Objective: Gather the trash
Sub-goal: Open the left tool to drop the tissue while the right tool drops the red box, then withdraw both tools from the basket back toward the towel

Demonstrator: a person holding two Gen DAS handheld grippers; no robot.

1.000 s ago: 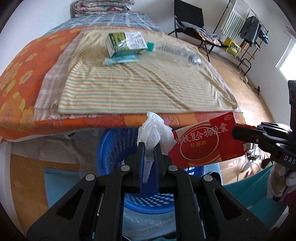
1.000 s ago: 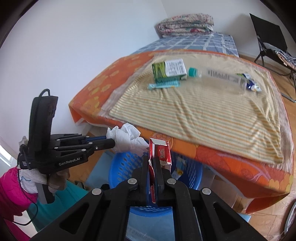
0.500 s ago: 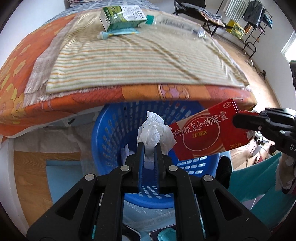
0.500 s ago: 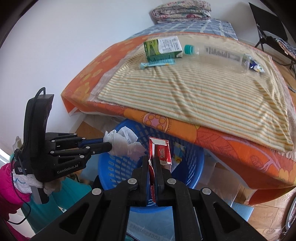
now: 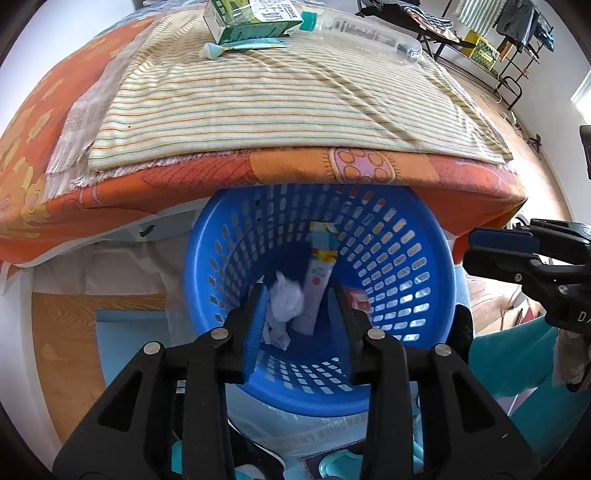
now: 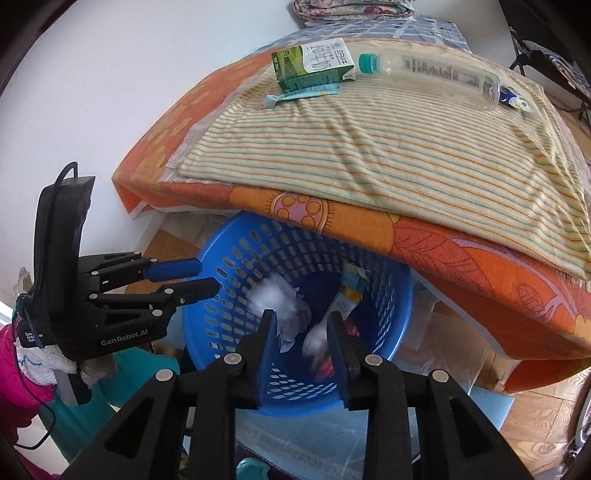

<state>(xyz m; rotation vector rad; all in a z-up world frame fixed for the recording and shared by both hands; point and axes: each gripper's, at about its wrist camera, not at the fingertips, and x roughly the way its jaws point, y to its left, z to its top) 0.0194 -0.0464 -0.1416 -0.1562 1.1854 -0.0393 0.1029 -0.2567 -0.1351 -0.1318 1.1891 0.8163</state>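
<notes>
A blue perforated basket [image 5: 413,258] [image 6: 236,258] stands on the floor at the bed's foot. Inside it lie a crumpled white tissue [image 5: 284,301] [image 6: 275,299], a white and yellow tube [image 5: 319,266] and the red medicine box [image 5: 356,297]. My left gripper [image 5: 298,291] is open and empty above the basket. My right gripper [image 6: 301,319] is open and empty over it too. On the striped blanket [image 5: 258,99] remain a green milk carton [image 5: 251,22] [image 6: 314,66], a teal tube [image 5: 240,47], a clear plastic bottle [image 5: 365,33] [image 6: 436,77] and a small wrapper [image 6: 517,100].
The orange bedspread [image 5: 295,170] overhangs the basket's far rim. A teal garment [image 5: 517,354] lies right of the basket. A black folding chair and a clothes rack [image 5: 513,33] stand at the far right on the wooden floor.
Both grippers have opened. The tissue dropped from my left gripper and the red box from my right one into the basket. Both views moved closer over the basket.
</notes>
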